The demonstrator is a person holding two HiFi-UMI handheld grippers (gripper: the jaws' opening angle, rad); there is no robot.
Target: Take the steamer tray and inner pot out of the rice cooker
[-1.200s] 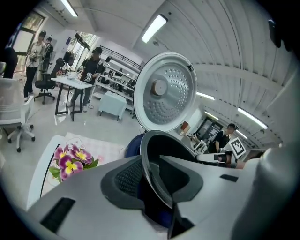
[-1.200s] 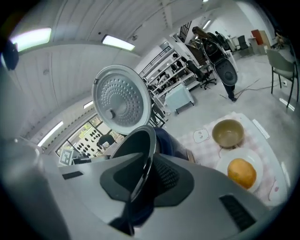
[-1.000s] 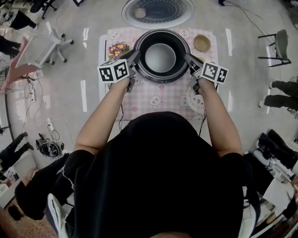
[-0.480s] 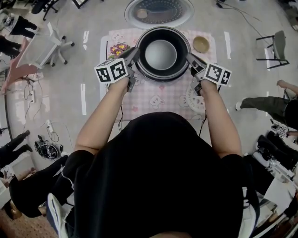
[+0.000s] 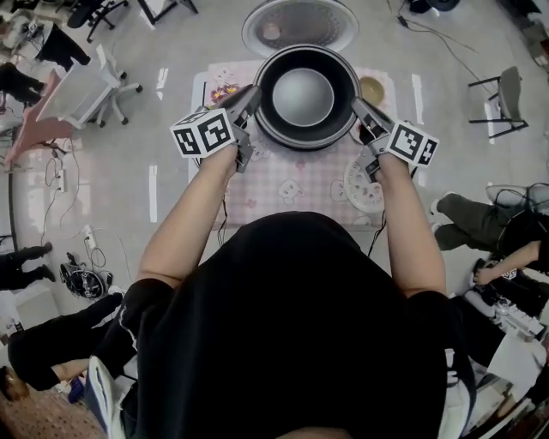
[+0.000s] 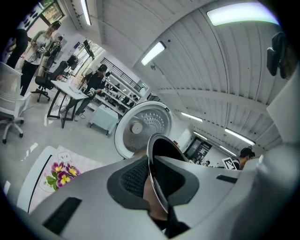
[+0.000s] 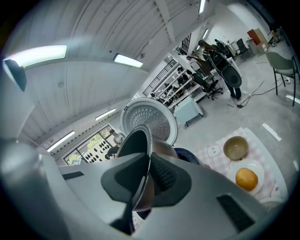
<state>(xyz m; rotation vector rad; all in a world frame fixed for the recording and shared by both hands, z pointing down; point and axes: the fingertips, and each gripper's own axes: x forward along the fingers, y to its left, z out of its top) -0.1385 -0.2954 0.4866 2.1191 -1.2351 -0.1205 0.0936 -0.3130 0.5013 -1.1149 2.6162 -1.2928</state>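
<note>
Left gripper (image 5: 247, 96): clamped on left rim of inner pot (image 5: 302, 96), rim edge pinched between pads. Right gripper (image 5: 362, 110): closed likewise on opposite rim. Pot held level at upper centre of head view, above pink checked desk (image 5: 292, 176), just below open rice cooker lid (image 5: 300, 24). In right gripper view, pot base above dark cooker body (image 7: 188, 155); judged lifted out or nearly so. On desk at right of centre, white perforated disc (image 5: 364, 184), likely the steamer tray, already out. Remaining: carry pot aside, set down, release.
</note>
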